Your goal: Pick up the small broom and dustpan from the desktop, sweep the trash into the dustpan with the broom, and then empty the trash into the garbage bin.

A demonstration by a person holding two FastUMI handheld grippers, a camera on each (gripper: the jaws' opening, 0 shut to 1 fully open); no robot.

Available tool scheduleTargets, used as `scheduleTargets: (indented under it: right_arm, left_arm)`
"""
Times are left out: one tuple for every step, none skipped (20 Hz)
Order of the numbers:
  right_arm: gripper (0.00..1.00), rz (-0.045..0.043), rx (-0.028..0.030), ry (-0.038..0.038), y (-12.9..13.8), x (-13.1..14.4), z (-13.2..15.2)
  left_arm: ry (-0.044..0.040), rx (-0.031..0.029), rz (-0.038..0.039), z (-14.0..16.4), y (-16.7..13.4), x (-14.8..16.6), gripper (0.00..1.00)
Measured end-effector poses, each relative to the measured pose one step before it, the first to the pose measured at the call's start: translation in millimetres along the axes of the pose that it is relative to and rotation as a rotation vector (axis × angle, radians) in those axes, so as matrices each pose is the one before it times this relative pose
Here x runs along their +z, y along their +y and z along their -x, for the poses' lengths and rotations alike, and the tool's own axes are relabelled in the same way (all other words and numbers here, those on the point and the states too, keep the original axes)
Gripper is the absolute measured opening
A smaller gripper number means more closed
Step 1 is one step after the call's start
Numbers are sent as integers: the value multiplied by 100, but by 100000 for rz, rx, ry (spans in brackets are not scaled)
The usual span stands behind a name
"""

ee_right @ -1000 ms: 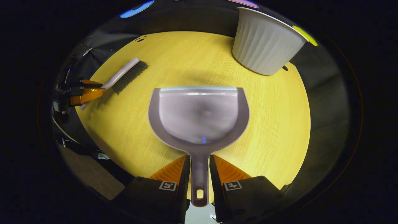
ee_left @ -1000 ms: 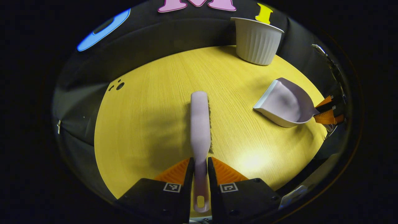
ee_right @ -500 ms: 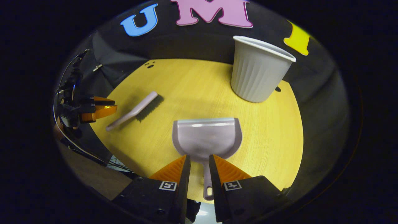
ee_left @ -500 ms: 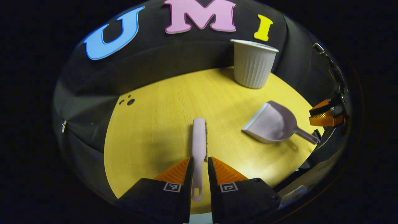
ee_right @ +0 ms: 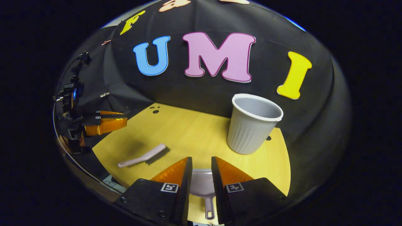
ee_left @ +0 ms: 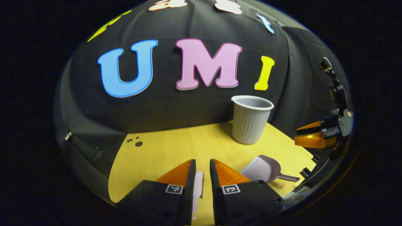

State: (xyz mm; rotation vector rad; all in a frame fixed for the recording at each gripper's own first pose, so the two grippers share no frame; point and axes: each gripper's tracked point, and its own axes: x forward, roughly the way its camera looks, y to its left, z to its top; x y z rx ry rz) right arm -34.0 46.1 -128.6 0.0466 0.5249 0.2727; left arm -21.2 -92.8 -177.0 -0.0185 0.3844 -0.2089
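Note:
The small lilac broom [ee_left: 198, 185] lies flat on the yellow table [ee_left: 163, 150], below and between the fingers of my left gripper [ee_left: 201, 161], which hangs open above it and holds nothing. The broom [ee_right: 144, 157] also lies at the left in the right gripper view, bristles toward the wall. The lilac dustpan [ee_right: 202, 185] rests on the table under my right gripper [ee_right: 201, 158], open and clear of its handle. The dustpan [ee_left: 263, 169] sits to the right in the left gripper view. A white ribbed bin [ee_right: 252, 125] stands upright at the back.
The bin [ee_left: 251, 121] is close to the black cloth wall. A few small dark spots [ee_left: 136, 142] mark the table's far left edge. The other gripper [ee_left: 314, 135] hovers off the table's right side, and the left one [ee_right: 106, 122] off its left side.
Both grippers have pulled back and up from the broom and dustpan handles, which stay lying on the table. The views now tilt up toward the wall.

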Motion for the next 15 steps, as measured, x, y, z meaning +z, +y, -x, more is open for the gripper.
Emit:
scheduleTargets:
  right_arm:
    - [39, 755, -1203, -2322, 85, 644, 139]
    - [37, 18, -1024, -679, 125, 384, 49]
    - [39, -684, -975, -594, 215, 255, 149]
    - [38, -1096, -354, -801, 322, 381, 47]
    - [38, -882, -289, -640, 406, 208, -79]
    - [39, -273, -116, -258, 332, 110, 108]
    - [38, 456, 128, -589, 138, 129, 70]
    - [38, 885, 496, -743, 276, 194, 52]
    - [39, 920, 669, -977, 207, 302, -76]
    - [39, 969, 832, -1152, 164, 274, -12]
    - [39, 996, 912, -1379, 34, 227, 30]
    - [38, 1394, 765, -1317, 104, 284, 141]
    - [38, 985, 1263, -676, -58, -116, 62]
    - [37, 472, 1268, -84, -59, -169, 157]
    - [37, 338, 1343, -669, -158, -90, 194]
  left_arm:
    - [-3292, -523, -517, 272, -39, 992, 30]
    - [-1985, -83, -365, 112, 38, 652, 30]
    - [-1143, 428, -87, 191, 43, 374, 30]
    - [-927, -220, 361, 54, -79, 208, 27]
    - [-904, -948, 615, 86, -197, 223, 30]
    - [-236, -714, 78, 88, -165, -44, 30]
    - [-106, -195, -286, 243, 61, 224, 30]
    - [243, 497, -290, 105, 94, -2, 30]
    - [563, 1582, 108, 76, 118, 9, 30]
    - [768, 1944, 898, 35, -109, -337, 30]
    - [864, 2249, 1225, 243, -45, -187, 30]
    - [443, 1981, 1437, 151, -73, -234, 30]
    - [239, 1913, 1117, 147, -104, -87, 30]
    - [307, 939, 663, 0, -129, -129, 30]
    - [450, 398, 358, -6, -298, -242, 30]
